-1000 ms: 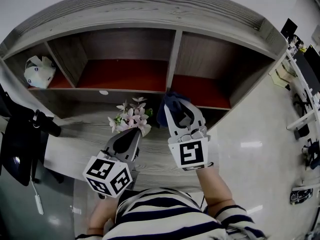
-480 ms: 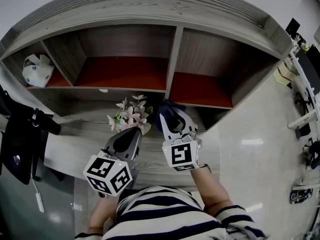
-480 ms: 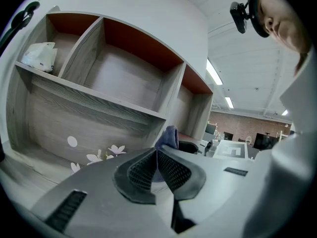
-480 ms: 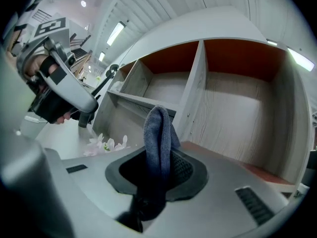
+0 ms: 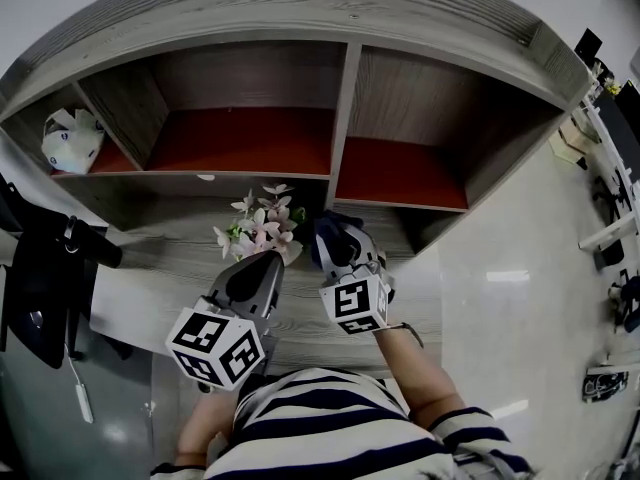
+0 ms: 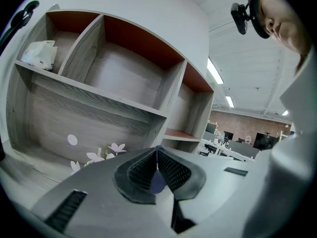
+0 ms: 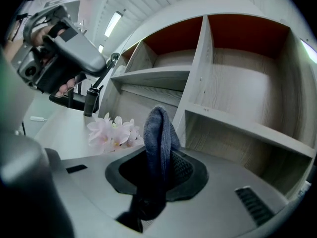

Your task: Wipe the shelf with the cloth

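A grey wood shelf unit point(image 5: 345, 118) with red-floored compartments stands against the wall above a grey counter. My right gripper point(image 5: 338, 240) is shut on a dark blue cloth point(image 5: 331, 230), held over the counter below the divider. In the right gripper view the cloth point(image 7: 159, 142) sticks up folded between the jaws, in front of the shelf point(image 7: 237, 124). My left gripper point(image 5: 262, 261) hangs lower left, beside the flowers, jaws shut with nothing between them point(image 6: 157, 155). The shelf point(image 6: 99, 90) fills the left gripper view.
A bunch of pale pink flowers point(image 5: 258, 230) lies on the counter point(image 5: 170, 268) between the grippers. A white bundle point(image 5: 72, 140) sits in the far left compartment. A dark bag point(image 5: 45, 268) hangs at the left. Pale floor point(image 5: 500, 298) lies to the right.
My right gripper has pulled back with the cloth, out of the lower right compartment's front and down toward me over the counter. The left gripper has stayed put.
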Tool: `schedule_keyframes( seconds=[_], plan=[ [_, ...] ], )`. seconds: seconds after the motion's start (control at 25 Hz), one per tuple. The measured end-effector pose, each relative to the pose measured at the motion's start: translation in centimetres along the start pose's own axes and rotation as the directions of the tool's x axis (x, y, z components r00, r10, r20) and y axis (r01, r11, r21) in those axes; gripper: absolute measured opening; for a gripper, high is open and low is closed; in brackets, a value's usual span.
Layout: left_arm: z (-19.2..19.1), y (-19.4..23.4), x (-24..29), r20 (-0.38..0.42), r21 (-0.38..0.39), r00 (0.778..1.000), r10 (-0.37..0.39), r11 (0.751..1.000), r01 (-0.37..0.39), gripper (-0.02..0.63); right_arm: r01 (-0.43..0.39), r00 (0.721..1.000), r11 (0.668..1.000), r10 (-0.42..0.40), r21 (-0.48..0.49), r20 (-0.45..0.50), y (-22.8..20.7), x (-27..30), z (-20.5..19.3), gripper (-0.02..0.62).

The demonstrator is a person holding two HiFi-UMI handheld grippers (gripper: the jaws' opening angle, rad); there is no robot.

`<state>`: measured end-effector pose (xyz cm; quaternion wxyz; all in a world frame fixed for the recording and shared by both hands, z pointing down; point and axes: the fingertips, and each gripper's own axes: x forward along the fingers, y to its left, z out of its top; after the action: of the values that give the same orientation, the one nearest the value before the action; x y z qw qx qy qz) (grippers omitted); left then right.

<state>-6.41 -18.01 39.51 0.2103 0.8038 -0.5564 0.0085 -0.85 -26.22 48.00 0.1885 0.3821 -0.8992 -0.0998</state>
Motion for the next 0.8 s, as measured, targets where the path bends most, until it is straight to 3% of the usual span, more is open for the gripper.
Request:
schedule_keyframes(
  seconds=[0.8],
  plan=[
    [-2.9,1.4,0.7,-0.038,0.005,0.999,0.032,0.999,-0.031,0.020,-0.079,0.974,0.997,0.083,0.028,-0.212,3.2,2.5,-9.1,0.100]
  ],
)
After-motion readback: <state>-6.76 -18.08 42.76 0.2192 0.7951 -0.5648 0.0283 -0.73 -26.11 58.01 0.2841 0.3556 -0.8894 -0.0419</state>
